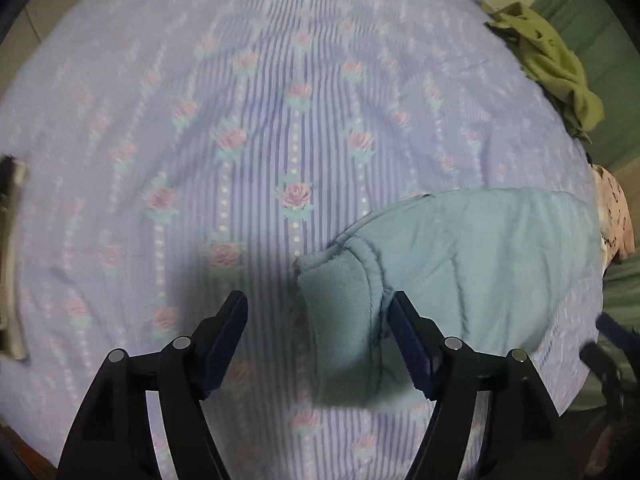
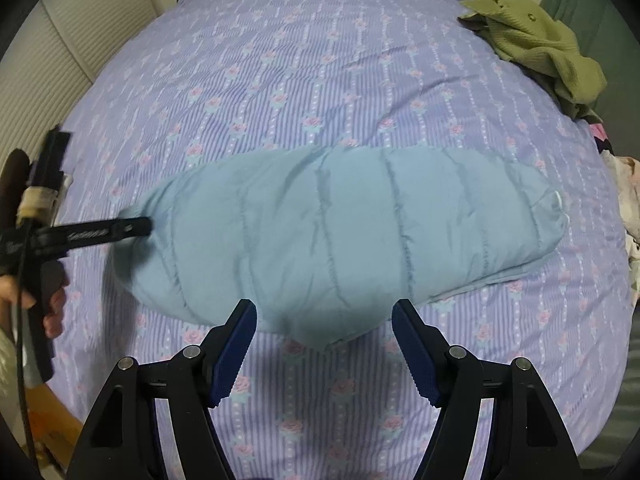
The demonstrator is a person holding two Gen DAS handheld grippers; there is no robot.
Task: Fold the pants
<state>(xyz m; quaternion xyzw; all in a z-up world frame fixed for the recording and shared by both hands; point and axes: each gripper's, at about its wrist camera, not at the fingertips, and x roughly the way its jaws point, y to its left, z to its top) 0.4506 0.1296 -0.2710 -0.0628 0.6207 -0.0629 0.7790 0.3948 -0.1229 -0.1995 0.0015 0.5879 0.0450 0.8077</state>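
- The quilted blue pants (image 2: 352,236) lie folded across the bed (image 2: 320,60).
- The left tool (image 1: 318,340) and the right tool (image 2: 324,338) are both released, holding nothing.
- Risk, I think: the puffy fabric may spring open, or a tool may pinch only one layer.

Pale blue-green quilted pants (image 2: 340,240) lie on a lilac bedspread (image 2: 320,80) — thin stripes, rows of pink roses (teal leaves). An olive-green garment (image 2: 536,48) — black grippers with blue pads (image 2: 236,356).
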